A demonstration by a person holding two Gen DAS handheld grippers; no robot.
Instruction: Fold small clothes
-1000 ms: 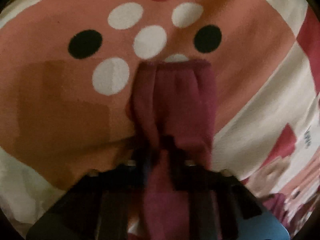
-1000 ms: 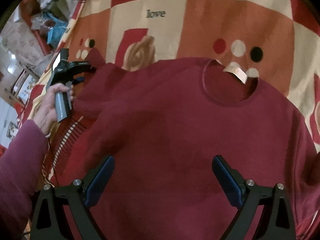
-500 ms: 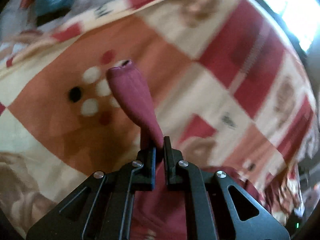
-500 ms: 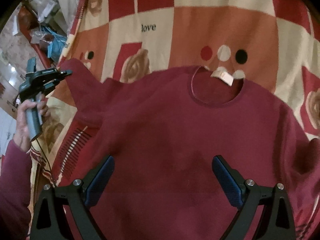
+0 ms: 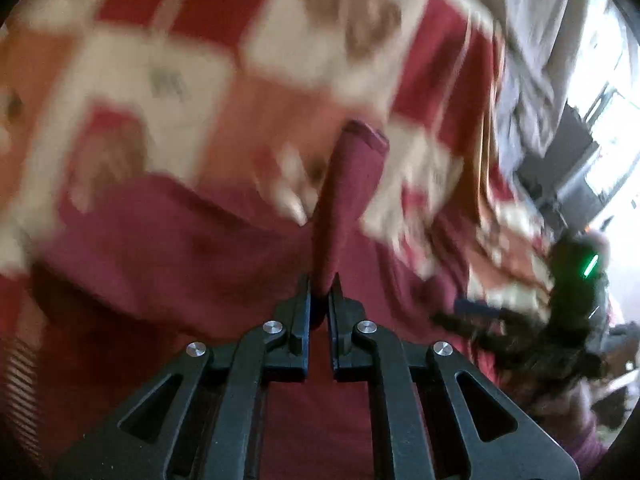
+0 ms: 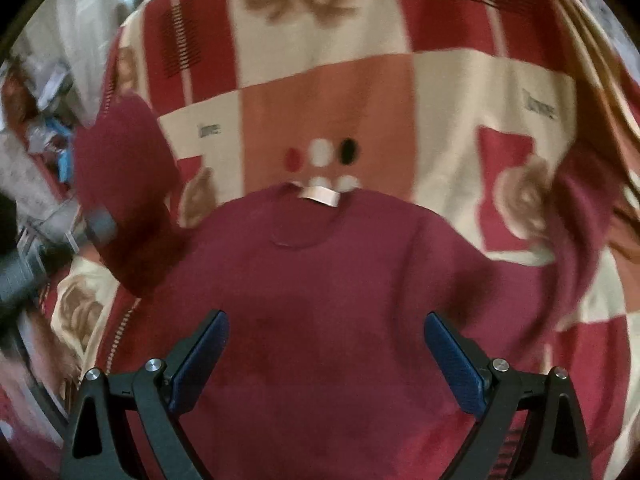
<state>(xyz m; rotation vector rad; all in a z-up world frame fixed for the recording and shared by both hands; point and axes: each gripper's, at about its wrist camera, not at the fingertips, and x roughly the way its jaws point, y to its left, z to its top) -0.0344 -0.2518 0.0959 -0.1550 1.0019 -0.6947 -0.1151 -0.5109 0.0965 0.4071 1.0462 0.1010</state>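
Observation:
A dark red sweatshirt (image 6: pixel 320 280) lies flat on a checked blanket, its neck with a white label (image 6: pixel 320 196) at the far side. My left gripper (image 5: pixel 320 288) is shut on the left sleeve (image 5: pixel 348 184) and holds it lifted above the sweatshirt body (image 5: pixel 168 240). In the right wrist view that raised sleeve (image 6: pixel 128 176) hangs at the left. My right gripper (image 6: pixel 326 356) is open and empty, low over the sweatshirt's lower body. The right sleeve (image 6: pixel 584 240) lies stretched out to the right.
The red, cream and orange checked blanket (image 6: pixel 400 92) covers the bed. Clutter shows past the bed's left edge (image 6: pixel 44 92). In the left wrist view a bright window (image 5: pixel 608 120) and my other hand-held gripper with a green light (image 5: pixel 576 280) show at the right.
My left gripper has lifted the sleeve higher and swung it in over the sweatshirt body. My right gripper has drawn back a little and stays open.

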